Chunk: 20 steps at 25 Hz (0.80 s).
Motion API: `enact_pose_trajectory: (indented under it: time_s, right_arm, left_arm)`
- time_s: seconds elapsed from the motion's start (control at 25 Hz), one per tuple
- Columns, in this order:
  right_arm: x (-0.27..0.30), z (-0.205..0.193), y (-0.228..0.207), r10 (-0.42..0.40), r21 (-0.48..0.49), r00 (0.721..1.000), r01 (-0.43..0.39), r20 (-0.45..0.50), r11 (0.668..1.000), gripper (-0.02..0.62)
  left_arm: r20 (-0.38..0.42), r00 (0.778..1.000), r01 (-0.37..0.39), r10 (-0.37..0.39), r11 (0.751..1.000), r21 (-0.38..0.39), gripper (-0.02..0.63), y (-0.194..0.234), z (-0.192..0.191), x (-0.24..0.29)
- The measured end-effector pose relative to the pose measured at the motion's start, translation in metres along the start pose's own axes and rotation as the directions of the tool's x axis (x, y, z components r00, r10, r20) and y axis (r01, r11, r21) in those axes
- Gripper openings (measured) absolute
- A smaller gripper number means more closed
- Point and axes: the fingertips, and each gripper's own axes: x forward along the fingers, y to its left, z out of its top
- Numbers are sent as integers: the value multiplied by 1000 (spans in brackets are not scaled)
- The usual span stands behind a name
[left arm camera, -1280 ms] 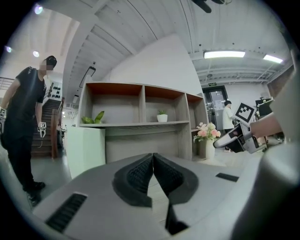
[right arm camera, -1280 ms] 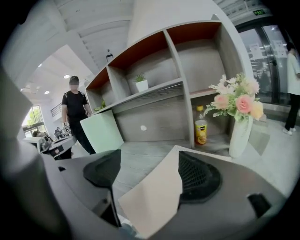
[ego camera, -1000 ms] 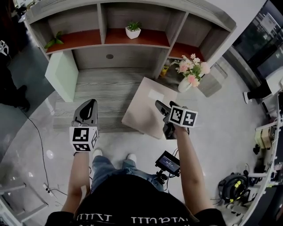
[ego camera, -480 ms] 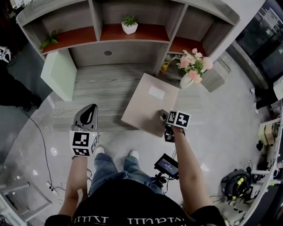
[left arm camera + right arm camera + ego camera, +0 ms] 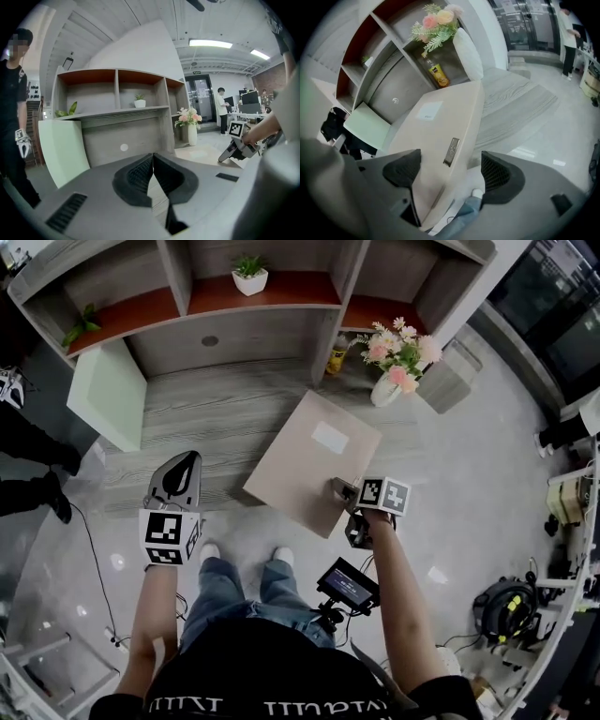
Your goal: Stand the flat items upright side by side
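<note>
The beige flat box (image 5: 314,451) lies face up and turned cornerwise on the grey wood-grain platform (image 5: 216,427) at the foot of the shelf unit (image 5: 272,334). A white label (image 5: 330,437) shows on its top, and its near corner reaches out past the platform's edge over the glossy floor. The right claw (image 5: 339,488) is at that near edge. In the right gripper view the jaws stand wide apart with the box's edge (image 5: 440,126) running between them; the left pad lies close against the box's face and the right pad is clear of it, so nothing is clamped. The left claw (image 5: 183,470) hovers over the front of the platform, well apart from the box, with its jaws (image 5: 152,161) pressed together on nothing.

A pale green panel (image 5: 108,395) stands upright against the left end of the shelf unit, with bare platform between it and the box. Just beyond the box's far corner stands a white vase of pink flowers (image 5: 386,390), with a yellow bottle (image 5: 336,357) in the nook beside it. A potted plant (image 5: 248,273) sits on the red shelf above. A bystander (image 5: 9,93) stands at the left, and a cable (image 5: 94,559) trails across the floor.
</note>
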Motion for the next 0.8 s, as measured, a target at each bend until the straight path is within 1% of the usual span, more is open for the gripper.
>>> enact_pose_trajectory:
  time_s: [0.16, 0.24, 0.28, 0.32, 0.36, 0.44, 0.48, 0.52, 0.56, 0.6, 0.64, 0.68, 0.8]
  right_arm:
    - [-9, -26, -9, 88, 100, 995, -83, -50, 992, 396]
    - [-11, -37, -12, 161, 176, 986, -150, -51, 973, 396]
    - [-10, -41, -13, 208, 225, 977, -194, -41, 955, 396]
    - [-9, -45, -14, 259, 283, 965, -242, -24, 928, 396]
    - [-6, -48, -14, 314, 346, 949, -295, 2, 891, 396]
    - [0, -54, -11, 414, 461, 907, -399, 74, 793, 396]
    - [2, -56, -9, 451, 499, 886, -442, 111, 745, 396]
    - [3, -58, -8, 476, 522, 868, -474, 142, 709, 394]
    - [4, -59, -7, 490, 531, 857, -493, 161, 689, 394]
    - [3, -59, -7, 493, 527, 854, -499, 165, 688, 393]
    - [2, -58, -7, 491, 518, 857, -495, 158, 697, 359]
    - [1, -56, -7, 488, 511, 860, -488, 146, 708, 350]
    - [-4, -47, -7, 467, 502, 879, -448, 96, 740, 347]
  left_arm:
    - [-6, 1000, 20, -20, 1000, -1, 14, -10, -2, 4]
    - [-11, 999, 35, -35, 999, -3, 14, -18, -4, 7]
    - [-14, 999, 44, -44, 999, -2, 14, -22, -5, 8]
    - [-18, 999, 51, -51, 999, -2, 14, -26, -7, 9]
    - [-22, 998, 57, -57, 998, -2, 14, -29, -8, 10]
    - [-31, 998, 62, -62, 998, -5, 14, -33, -11, 11]
    - [-36, 997, 63, -63, 998, -8, 14, -34, -13, 11]
    - [-40, 997, 64, -64, 998, -11, 14, -35, -15, 11]
    - [-43, 997, 65, -66, 998, -12, 14, -35, -16, 10]
    - [-46, 997, 67, -67, 998, -11, 14, -36, -18, 10]
    - [-49, 996, 68, -69, 998, -10, 14, -37, -20, 10]
    - [-50, 996, 69, -70, 998, -10, 14, -37, -21, 9]
    - [-46, 997, 69, -70, 997, -15, 14, -37, -21, 8]
